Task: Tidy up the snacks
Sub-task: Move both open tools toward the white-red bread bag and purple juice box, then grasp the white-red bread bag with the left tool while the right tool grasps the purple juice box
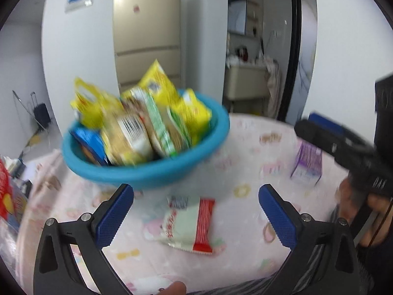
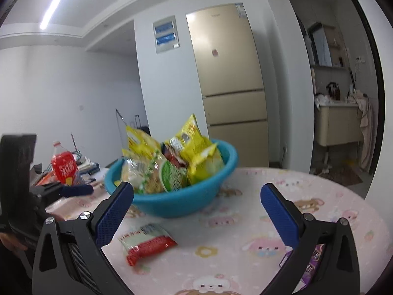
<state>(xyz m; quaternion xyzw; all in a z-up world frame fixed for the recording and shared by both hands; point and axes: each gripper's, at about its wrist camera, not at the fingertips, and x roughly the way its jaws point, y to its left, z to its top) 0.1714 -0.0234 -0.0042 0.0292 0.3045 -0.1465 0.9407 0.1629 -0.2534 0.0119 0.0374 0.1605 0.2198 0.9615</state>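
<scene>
Currently both sets of jaws are spread wide, nothing between them. Left gripper [image 1: 196, 211] hovers over a red-and-white snack packet [image 1: 188, 223] lying flat on the counter [image 1: 245, 147], which wears a pink cartoon-print cloth. Right gripper [image 2: 197, 209] points at the blue bowl [image 2: 172, 204], heaped with yellow and green snack bags [image 2: 196, 152]; same packet sits just in front of the bowl. Purple box [image 1: 307, 164] stands on the counter to the right, apart from the bowl, partly behind the right finger in the right view. Red drink bottle [image 2: 64, 167] at far left. Left view blurred.
</scene>
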